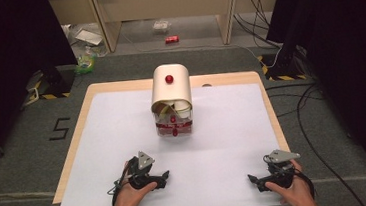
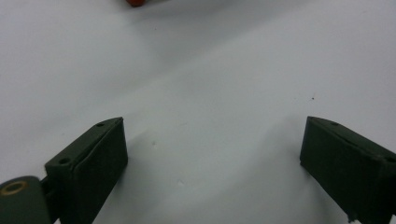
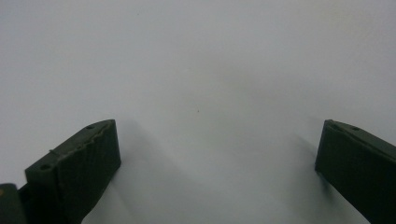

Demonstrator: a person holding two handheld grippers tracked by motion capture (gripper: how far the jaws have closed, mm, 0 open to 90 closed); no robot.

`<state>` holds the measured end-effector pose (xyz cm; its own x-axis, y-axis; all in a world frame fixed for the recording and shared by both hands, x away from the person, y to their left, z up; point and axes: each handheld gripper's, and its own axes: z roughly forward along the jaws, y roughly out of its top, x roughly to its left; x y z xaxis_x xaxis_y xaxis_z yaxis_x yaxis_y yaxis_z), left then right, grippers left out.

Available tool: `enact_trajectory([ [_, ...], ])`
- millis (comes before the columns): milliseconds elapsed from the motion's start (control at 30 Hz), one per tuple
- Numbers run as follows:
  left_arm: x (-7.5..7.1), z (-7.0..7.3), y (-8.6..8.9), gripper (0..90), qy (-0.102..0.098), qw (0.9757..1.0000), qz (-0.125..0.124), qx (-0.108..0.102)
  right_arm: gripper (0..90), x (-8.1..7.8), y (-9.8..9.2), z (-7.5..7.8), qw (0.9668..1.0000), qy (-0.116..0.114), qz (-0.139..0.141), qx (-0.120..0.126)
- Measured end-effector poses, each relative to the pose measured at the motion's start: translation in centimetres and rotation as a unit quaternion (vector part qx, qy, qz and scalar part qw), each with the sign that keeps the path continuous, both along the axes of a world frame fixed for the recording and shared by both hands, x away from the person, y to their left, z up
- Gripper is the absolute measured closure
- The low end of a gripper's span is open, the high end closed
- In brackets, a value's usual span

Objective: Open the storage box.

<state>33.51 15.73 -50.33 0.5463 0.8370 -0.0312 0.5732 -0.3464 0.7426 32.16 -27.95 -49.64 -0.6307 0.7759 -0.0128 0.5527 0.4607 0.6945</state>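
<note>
1. My left gripper (image 1: 165, 175) rests on the white sheet (image 1: 223, 129) near the table's front edge, jaws spread wide with only bare sheet between them.
2. My right gripper (image 1: 252, 179) lies at the front right, equally wide and empty.
3. The cream roll-top box (image 1: 170, 91), with red knobs, stands at the table's middle, well apart from both grippers, ahead of me.
4. Its long axis runs away from me, the opening facing me.
5. I judge my left gripper the nearer one; the box lies forward and slightly right of it.

The white paper sheet (image 1: 223, 129) looks smooth and matt on the light wooden table (image 1: 83, 104). The cream rounded plastic box (image 1: 170, 91) looks glossy.
</note>
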Motion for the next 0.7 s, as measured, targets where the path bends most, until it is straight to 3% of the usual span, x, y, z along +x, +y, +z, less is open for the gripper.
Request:
enact_trajectory([
  [467, 0.02, 0.09, -0.03, 7.8, -0.002, 1.0, 0.008, 0.002, 0.4, 0.02, 0.0, 0.0, 1.0, 0.002, -0.001, 0.001],
  [500, 0.05, 0.15, -0.01, 7.8, -0.005, 0.9998, 0.019, 0.002, 0.4, 0.02, 0.0, 0.0, 1.0, 0.001, -0.001, 0.001],
  [533, 0.16, 0.3, 0.09, 19.0, -0.018, 0.9992, 0.036, -0.01, 0.5, 0.02, 0.01, 0.0, 1.0, 0.0, 0.0, 0.0],
  [567, 0.26, 0.39, 0.12, 19.0, -0.025, 0.9986, 0.043, -0.02, 0.4, 0.02, 0.01, 0.0, 1.0, 0.001, 0.0, 0.0],
  [600, 0.38, 0.48, 0.12, 13.4, -0.029, 0.998, 0.048, -0.031, 0.5, 0.02, 0.01, 0.0, 1.0, 0.001, 0.0, 0.001],
  [633, 0.53, 0.56, 0.07, 16.4, -0.031, 0.9976, 0.051, -0.036, 0.4, 0.02, 0.0, 0.0, 1.0, 0.001, 0.0, 0.001],
  [700, 0.73, 0.76, -0.22, 14.5, -0.043, 0.9966, 0.061, -0.034, 0.4, 0.02, 0.01, 0.0, 1.0, 0.0, 0.0, 0.001],
])
